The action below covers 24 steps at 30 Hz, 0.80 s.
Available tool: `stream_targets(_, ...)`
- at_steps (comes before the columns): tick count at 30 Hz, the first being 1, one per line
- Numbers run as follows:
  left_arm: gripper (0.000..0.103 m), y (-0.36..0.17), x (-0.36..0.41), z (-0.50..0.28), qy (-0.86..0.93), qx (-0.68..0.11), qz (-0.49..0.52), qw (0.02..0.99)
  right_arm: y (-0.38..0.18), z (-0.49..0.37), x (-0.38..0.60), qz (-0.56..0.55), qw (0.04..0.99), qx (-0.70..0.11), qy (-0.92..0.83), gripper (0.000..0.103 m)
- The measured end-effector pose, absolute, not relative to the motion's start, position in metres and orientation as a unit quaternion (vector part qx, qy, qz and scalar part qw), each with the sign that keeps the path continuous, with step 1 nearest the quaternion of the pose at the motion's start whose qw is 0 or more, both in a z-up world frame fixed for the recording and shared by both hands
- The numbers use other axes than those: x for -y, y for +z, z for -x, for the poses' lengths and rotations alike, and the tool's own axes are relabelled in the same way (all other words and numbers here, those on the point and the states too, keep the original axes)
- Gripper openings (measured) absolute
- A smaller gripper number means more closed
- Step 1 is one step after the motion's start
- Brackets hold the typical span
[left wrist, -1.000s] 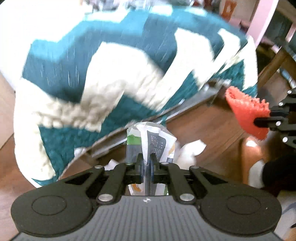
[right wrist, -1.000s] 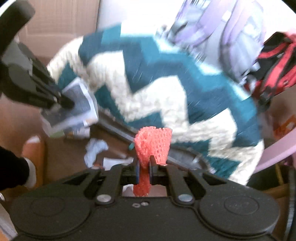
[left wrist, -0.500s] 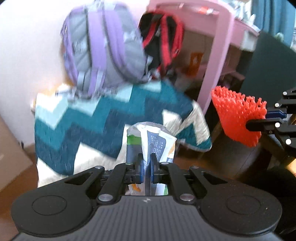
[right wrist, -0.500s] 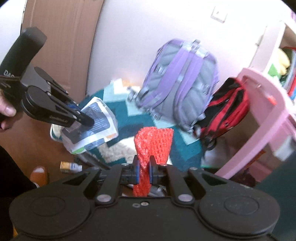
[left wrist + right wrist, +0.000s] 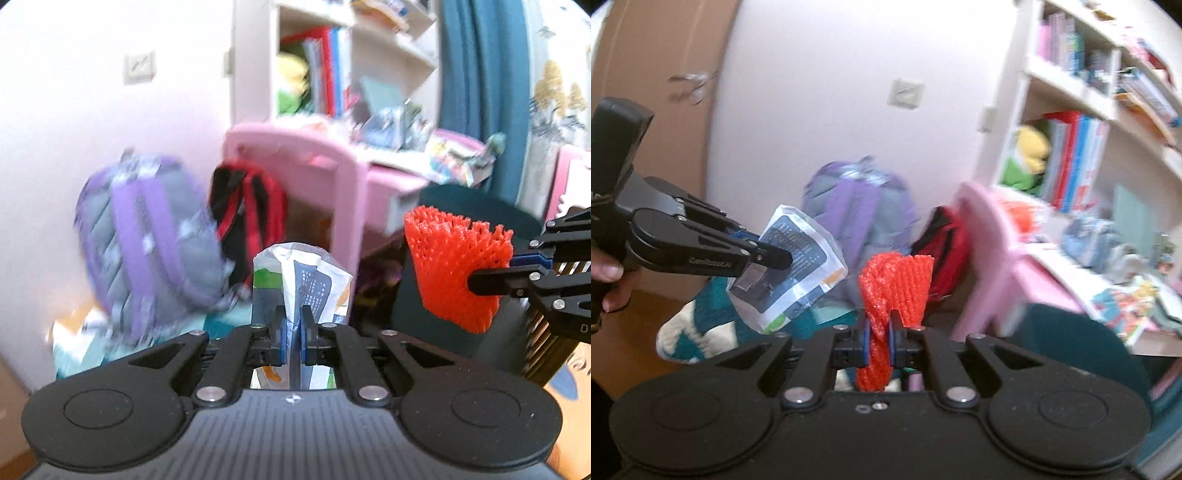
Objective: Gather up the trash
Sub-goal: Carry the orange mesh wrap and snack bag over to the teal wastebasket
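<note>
Between the left tool's (image 5: 291, 326) closed jaws sits a crumpled wrapper (image 5: 301, 275).

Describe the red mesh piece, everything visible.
The red mesh piece looks like soft foam netting, open-celled and bright red-orange. It is bunched and folded, pinched near its lower part between the shut jaws of the right gripper, its upper part fanning out above them and a short end hanging below. It hangs in the air, touching nothing else. The left wrist view shows it side-on, flared wide.
</note>
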<state>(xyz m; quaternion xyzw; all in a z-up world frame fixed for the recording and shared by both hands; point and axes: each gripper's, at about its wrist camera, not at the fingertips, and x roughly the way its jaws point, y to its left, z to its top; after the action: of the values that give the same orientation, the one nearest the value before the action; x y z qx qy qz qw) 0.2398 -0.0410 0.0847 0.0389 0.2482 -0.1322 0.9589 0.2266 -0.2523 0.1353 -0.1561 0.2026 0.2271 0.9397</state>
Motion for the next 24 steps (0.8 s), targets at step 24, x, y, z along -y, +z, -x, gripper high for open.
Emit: stream_targets(24, 0.006, 0.152, 0.298, -0.343, -0.252, -0.214, -0.070, 0.941, 0.138, -0.298, 0.432, 0.097, 0.956, -0.267, 0.077, 0.007)
